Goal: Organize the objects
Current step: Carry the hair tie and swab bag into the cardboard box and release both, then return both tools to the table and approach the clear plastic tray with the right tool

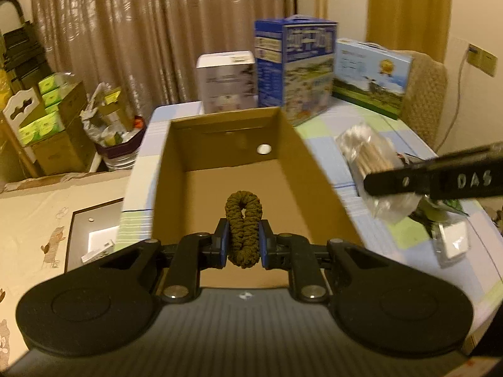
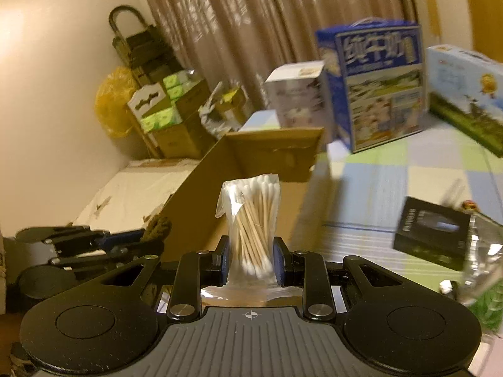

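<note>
My left gripper [image 1: 243,245] is shut on a dark olive fabric hair scrunchie [image 1: 243,216], held above the near end of an open cardboard box [image 1: 317,169]. The box's floor looks bare. My right gripper [image 2: 250,260] is shut on a clear bag of cotton swabs [image 2: 251,216] with wooden sticks, hanging near the box's [image 2: 273,144] right wall. In the left wrist view the right gripper [image 1: 371,185] enters from the right with the swab bag [image 1: 367,150]. In the right wrist view the left gripper [image 2: 138,240] shows at the left with the scrunchie [image 2: 157,227].
Behind the cardboard box stand a white carton [image 1: 224,81], a tall blue milk carton [image 1: 295,66] and a flat light-blue box [image 1: 371,75] on a checked tablecloth [image 2: 377,188]. A small black box [image 2: 430,232] and plastic packets lie at the right. Cartons and bags crowd the floor at left.
</note>
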`<control>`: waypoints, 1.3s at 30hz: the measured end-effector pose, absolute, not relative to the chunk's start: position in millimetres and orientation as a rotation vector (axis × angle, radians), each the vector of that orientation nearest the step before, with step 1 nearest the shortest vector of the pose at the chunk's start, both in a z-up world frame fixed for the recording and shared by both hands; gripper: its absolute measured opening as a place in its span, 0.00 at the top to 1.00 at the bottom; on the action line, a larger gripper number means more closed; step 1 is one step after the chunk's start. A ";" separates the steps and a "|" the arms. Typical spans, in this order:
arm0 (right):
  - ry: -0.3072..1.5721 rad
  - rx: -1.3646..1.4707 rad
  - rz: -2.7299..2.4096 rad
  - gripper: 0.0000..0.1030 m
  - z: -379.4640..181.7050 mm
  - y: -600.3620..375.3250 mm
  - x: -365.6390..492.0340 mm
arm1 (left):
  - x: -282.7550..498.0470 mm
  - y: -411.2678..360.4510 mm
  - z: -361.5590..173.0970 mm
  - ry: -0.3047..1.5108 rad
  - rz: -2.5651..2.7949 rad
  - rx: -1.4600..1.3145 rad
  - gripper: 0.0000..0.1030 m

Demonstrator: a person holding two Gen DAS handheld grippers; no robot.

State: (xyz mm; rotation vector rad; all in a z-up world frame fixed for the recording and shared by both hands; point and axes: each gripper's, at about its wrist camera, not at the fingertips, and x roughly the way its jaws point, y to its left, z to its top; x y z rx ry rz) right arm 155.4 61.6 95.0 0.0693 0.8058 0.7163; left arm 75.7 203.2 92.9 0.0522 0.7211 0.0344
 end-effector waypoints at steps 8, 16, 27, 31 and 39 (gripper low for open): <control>0.803 0.151 0.700 0.46 77.2 82.4 178.7 | 89.2 240.5 80.0 0.712 0.061 0.010 0.68; 0.765 0.184 0.636 0.45 88.9 49.8 158.8 | 80.9 257.6 77.9 0.691 0.079 -0.037 0.56; 0.711 0.205 0.393 0.45 79.7 -61.1 75.2 | 34.7 208.8 106.4 0.624 0.024 -0.062 0.39; 0.709 0.189 0.304 0.45 75.1 -98.4 45.6 | 19.5 176.7 109.7 0.618 -0.020 -0.078 0.29; 0.720 0.207 0.180 0.40 65.0 -156.7 15.4 | 4.4 107.3 102.5 0.643 -0.122 -0.068 0.18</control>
